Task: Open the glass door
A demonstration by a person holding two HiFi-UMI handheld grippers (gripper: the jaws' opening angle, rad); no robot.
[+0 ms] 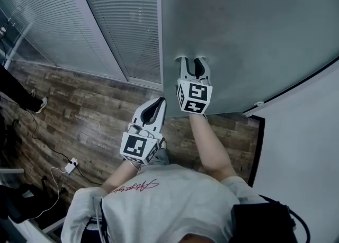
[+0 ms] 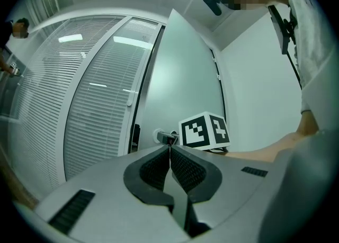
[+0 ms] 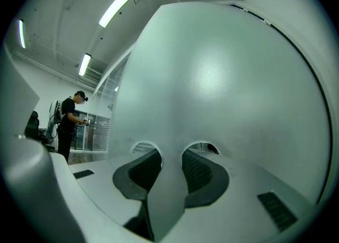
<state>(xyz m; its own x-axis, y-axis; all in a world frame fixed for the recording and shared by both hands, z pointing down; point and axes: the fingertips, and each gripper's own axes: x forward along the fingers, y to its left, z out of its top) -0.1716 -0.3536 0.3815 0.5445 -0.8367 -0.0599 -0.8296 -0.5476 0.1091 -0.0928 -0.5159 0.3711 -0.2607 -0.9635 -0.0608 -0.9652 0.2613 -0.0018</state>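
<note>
The frosted glass door (image 1: 238, 25) fills the upper right of the head view. My right gripper (image 1: 192, 62) points level with its tips at the door face. In the right gripper view a pale strip, the door handle (image 3: 168, 183), fills the gap between the pads, so the right gripper (image 3: 172, 157) is shut on it. The left gripper view shows a small lever on a round plate (image 2: 163, 137) on the door (image 2: 185, 78), beside the right gripper's marker cube (image 2: 204, 131). My left gripper (image 1: 159, 101) hangs short of the door, shut and empty, its pads (image 2: 183, 168) pressed together.
A glass wall with blinds (image 1: 122, 19) stands left of the door above a wooden floor (image 1: 79, 109). A white wall (image 1: 307, 131) is at the right. Cables and a plug block (image 1: 69, 168) lie on the floor. Another person (image 3: 69, 120) stands far left.
</note>
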